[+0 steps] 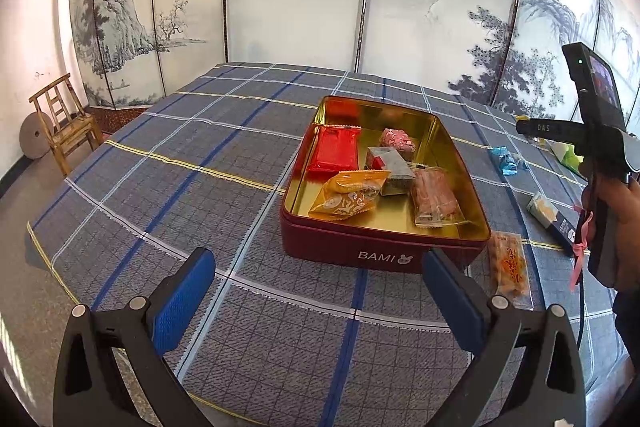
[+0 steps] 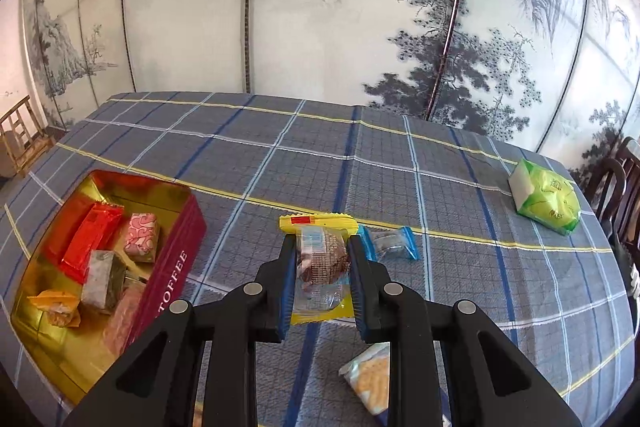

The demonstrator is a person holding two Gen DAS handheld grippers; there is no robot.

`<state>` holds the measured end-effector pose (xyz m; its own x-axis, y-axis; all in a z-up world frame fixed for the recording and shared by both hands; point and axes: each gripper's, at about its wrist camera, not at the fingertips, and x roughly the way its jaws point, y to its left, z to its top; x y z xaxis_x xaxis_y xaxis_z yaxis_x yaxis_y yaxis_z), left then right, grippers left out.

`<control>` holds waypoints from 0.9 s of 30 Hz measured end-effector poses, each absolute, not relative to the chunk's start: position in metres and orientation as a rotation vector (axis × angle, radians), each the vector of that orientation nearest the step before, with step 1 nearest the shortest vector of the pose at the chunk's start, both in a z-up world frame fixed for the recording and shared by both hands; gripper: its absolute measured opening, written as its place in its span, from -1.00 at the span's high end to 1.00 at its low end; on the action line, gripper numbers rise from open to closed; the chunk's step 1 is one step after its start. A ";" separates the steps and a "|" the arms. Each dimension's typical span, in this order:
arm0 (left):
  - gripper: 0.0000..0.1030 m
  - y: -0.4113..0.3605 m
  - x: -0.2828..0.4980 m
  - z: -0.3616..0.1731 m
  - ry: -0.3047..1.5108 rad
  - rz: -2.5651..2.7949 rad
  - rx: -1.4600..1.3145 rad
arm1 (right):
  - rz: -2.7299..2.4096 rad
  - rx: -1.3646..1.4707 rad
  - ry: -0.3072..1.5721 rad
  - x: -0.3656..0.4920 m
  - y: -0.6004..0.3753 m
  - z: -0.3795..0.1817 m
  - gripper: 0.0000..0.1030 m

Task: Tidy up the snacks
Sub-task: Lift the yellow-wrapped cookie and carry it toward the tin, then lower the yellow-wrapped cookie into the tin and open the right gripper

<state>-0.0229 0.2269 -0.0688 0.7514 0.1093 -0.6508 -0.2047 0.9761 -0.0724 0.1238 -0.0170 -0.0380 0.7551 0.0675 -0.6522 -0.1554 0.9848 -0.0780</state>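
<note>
Progress: partly done. Tin open on plaid tablecloth, holding 5 wrapped snacks: red flat pack, pink block, grey block, orange pouch, clear reddish pack.

Left outside, as far as visible: blue-ended candy, green pouch, cracker pack, orange-print pack just beside tin at 3 o'clock, dark box. At least 5 loose, plus 1 in hand.

Right gripper: fingers pinching yellow-edged clear pack with brown cake inside, apparently raised off cloth; contact underneath not resolvable. Tin lies toward 9 o'clock from it in right wrist view.

Pack orientation: long axis 12-to-6 o'clock, along the fingers; crimped yellow end with red tab toward 12, other yellow end toward 6. Gripped across short axis, pads on both long edges.

Left gripper: fingers spread wide, nothing between, hovering near tin's front wall.
</note>
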 end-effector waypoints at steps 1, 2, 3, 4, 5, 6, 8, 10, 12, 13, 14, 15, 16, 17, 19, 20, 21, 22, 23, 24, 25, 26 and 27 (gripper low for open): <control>-0.99 0.227 -0.023 -0.069 0.701 0.171 -0.144 | 0.131 -0.130 0.705 0.123 -0.013 -0.037 0.51; -0.99 0.227 -0.023 -0.070 0.703 0.170 -0.145 | 0.137 -0.131 0.701 0.122 -0.009 -0.035 0.51; -0.99 0.227 -0.023 -0.071 0.704 0.170 -0.148 | 0.146 -0.131 0.699 0.122 -0.003 -0.034 0.51; -0.99 0.228 -0.024 -0.072 0.704 0.169 -0.150 | 0.156 -0.132 0.699 0.121 0.002 -0.033 0.51; -0.99 0.229 -0.024 -0.073 0.705 0.170 -0.153 | 0.165 -0.135 0.699 0.122 0.008 -0.032 0.51; -0.99 0.230 -0.025 -0.073 0.706 0.170 -0.156 | 0.174 -0.142 0.697 0.122 0.015 -0.031 0.51; -0.99 0.233 -0.025 -0.074 0.707 0.171 -0.163 | 0.187 -0.158 0.691 0.123 0.029 -0.029 0.51; -0.99 0.235 -0.026 -0.074 0.707 0.169 -0.171 | 0.203 -0.162 0.692 0.126 0.041 -0.027 0.51; -0.99 0.238 -0.027 -0.074 0.704 0.168 -0.177 | 0.220 -0.154 0.696 0.129 0.053 -0.025 0.51; -0.99 0.239 -0.027 -0.074 0.702 0.167 -0.180 | 0.229 -0.149 0.702 0.130 0.057 -0.023 0.51; -0.99 0.240 -0.028 -0.074 0.698 0.165 -0.182 | 0.238 -0.145 0.708 0.132 0.062 -0.023 0.51; -0.99 0.241 -0.029 -0.074 0.694 0.165 -0.182 | 0.244 -0.147 0.713 0.134 0.068 -0.023 0.51; -0.99 0.242 -0.030 -0.074 0.690 0.165 -0.181 | 0.245 -0.153 0.715 0.136 0.074 -0.024 0.51; -0.99 0.243 -0.031 -0.074 0.689 0.166 -0.179 | 0.248 -0.158 0.719 0.138 0.079 -0.025 0.51; -0.99 0.245 -0.033 -0.075 0.688 0.161 -0.183 | 0.262 -0.151 0.739 0.143 0.088 -0.029 0.51; -0.99 0.246 -0.034 -0.075 0.686 0.159 -0.185 | 0.265 -0.145 0.754 0.146 0.092 -0.032 0.51; -0.99 0.247 -0.035 -0.076 0.685 0.160 -0.184 | 0.273 -0.137 0.769 0.149 0.096 -0.035 0.51; -0.99 0.248 -0.036 -0.077 0.684 0.161 -0.183 | 0.281 -0.130 0.782 0.152 0.099 -0.037 0.51; -0.99 0.250 -0.038 -0.078 0.682 0.162 -0.183 | 0.291 -0.129 0.797 0.154 0.105 -0.041 0.51; -0.99 0.251 -0.039 -0.079 0.681 0.164 -0.184 | 0.294 -0.132 0.805 0.156 0.110 -0.043 0.51; -0.99 0.253 -0.039 -0.079 0.679 0.166 -0.187 | 0.302 -0.132 0.813 0.158 0.115 -0.045 0.51; -0.99 0.255 -0.040 -0.080 0.679 0.167 -0.191 | 0.311 -0.132 0.822 0.159 0.122 -0.046 0.51; -0.99 0.258 -0.039 -0.081 0.680 0.170 -0.197 | 0.316 -0.133 0.829 0.161 0.127 -0.047 0.51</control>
<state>-0.0395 0.2577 -0.0805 0.7647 0.0915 -0.6379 -0.2199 0.9675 -0.1248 0.1608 0.1272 -0.0473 0.6318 0.2239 -0.7421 -0.3269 0.9450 0.0068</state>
